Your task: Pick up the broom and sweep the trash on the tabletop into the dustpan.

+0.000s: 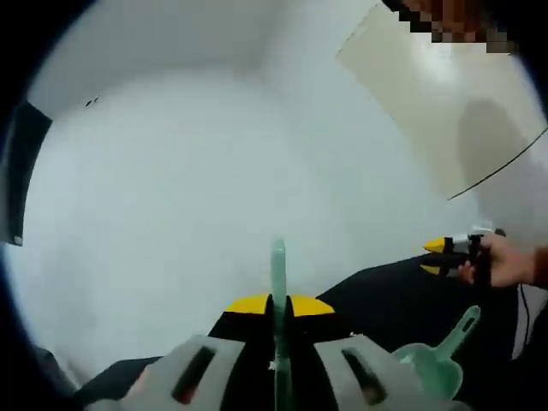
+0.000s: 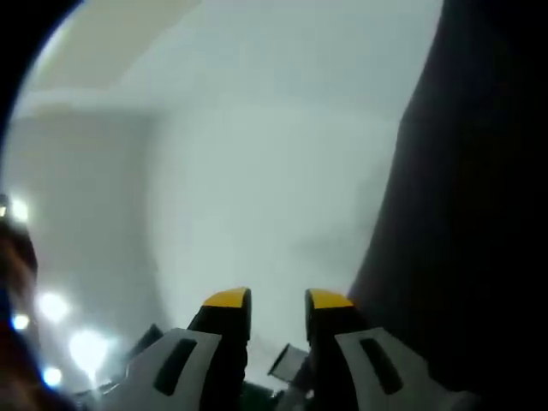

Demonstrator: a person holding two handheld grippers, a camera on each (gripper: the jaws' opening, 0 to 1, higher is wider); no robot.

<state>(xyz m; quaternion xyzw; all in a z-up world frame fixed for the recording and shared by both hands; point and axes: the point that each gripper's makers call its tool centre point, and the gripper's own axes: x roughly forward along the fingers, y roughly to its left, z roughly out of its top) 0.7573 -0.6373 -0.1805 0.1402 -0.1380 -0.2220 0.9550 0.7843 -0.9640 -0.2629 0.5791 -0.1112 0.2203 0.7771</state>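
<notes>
Left gripper view: left tongs [image 1: 278,305], yellow-tipped, closed on the thin green broom handle [image 1: 278,282], which rises upright between the jaws against a white wall [image 1: 188,171]; the black desk [image 1: 402,300] lies below and to the right of the handle; a green dustpan [image 1: 437,364] rests on the desk right of the handle, its grip pointing up and to the right; above the dustpan, the right tongs [image 1: 438,257] are held by a person's hand [image 1: 509,261]; right gripper view: right tongs [image 2: 278,300] open, a gap between the yellow tips, nothing held; pale wall ahead, a dark surface [image 2: 462,214] to their right
</notes>
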